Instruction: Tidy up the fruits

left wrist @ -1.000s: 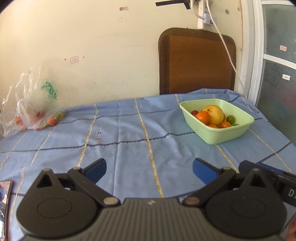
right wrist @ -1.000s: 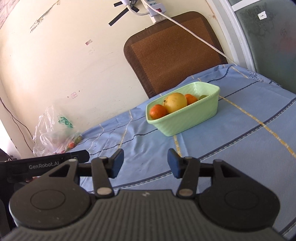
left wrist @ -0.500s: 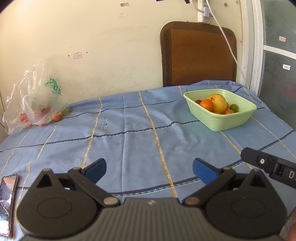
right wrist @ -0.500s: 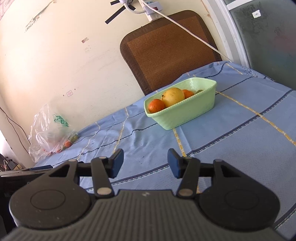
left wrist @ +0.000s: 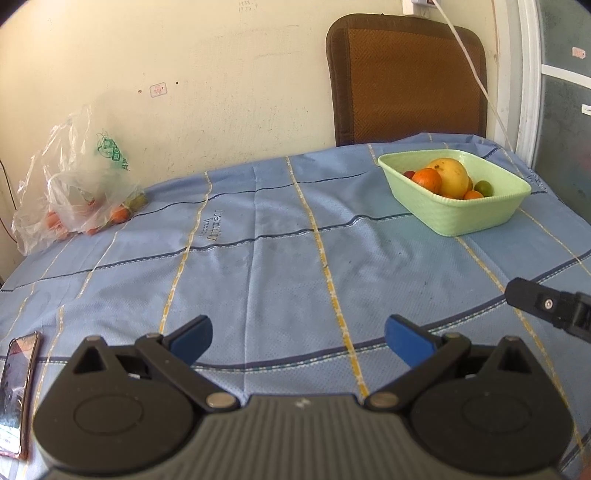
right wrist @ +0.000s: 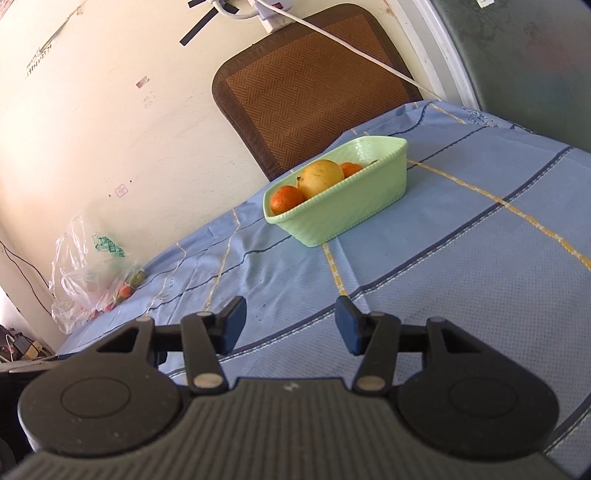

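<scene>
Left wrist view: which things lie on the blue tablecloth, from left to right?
Smartphone at the table's edge → clear plastic bag with small orange fruits → pale green plastic basket of fruit → black tip of the right gripper.

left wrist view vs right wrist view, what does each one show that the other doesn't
Only the left wrist view shows the phone at the table's near left edge, the small green fruit in the basket, and the tip of the right gripper, open. Only the right wrist view shows the power strip on the wall. Both show the green basket, the plastic bag, the brown mat and the open left gripper.
</scene>
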{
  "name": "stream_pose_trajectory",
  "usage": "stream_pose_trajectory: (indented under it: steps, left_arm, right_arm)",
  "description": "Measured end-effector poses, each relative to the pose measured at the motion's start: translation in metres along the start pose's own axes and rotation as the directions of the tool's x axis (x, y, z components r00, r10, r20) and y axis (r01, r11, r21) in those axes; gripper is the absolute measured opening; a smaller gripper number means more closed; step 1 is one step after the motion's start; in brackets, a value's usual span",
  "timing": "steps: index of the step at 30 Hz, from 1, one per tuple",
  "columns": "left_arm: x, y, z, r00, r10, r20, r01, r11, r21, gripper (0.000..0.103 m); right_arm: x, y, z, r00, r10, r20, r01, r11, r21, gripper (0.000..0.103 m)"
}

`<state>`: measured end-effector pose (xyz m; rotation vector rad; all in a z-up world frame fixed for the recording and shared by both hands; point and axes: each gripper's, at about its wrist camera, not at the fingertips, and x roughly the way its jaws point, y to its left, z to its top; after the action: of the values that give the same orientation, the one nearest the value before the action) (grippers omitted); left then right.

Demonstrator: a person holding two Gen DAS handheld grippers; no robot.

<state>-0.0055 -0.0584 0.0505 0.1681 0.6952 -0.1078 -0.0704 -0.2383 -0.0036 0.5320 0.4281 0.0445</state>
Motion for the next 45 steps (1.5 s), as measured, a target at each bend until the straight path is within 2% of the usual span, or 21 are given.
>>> stream_pose_trajectory:
  steps: [10,22,45]
  left_arm:
    - [0.001,-0.013,0.001,0.997,0.072,0.013,-0.073,0.996,0.053,0.103]
    - [0.005,-0.014,0.001,0.997,0.072,-0.014,-0.071,0.995,0.063,0.103]
    - [0.002,-0.011,0.0,0.995,0.099,-0.008,-0.098,0.993,0.067,0.103]
  right_arm:
    - [0.0,-0.008,-0.001,1.0,0.0,-0.004,0.0,0.999,0.032,0.057]
    - [-0.001,-0.013,-0.001,1.0,-0.007,0.003,0.007,0.998,0.056,0.057]
    - [-0.005,-0.003,0.001,1.0,0.0,0.023,-0.001,1.0,0.025,0.06]
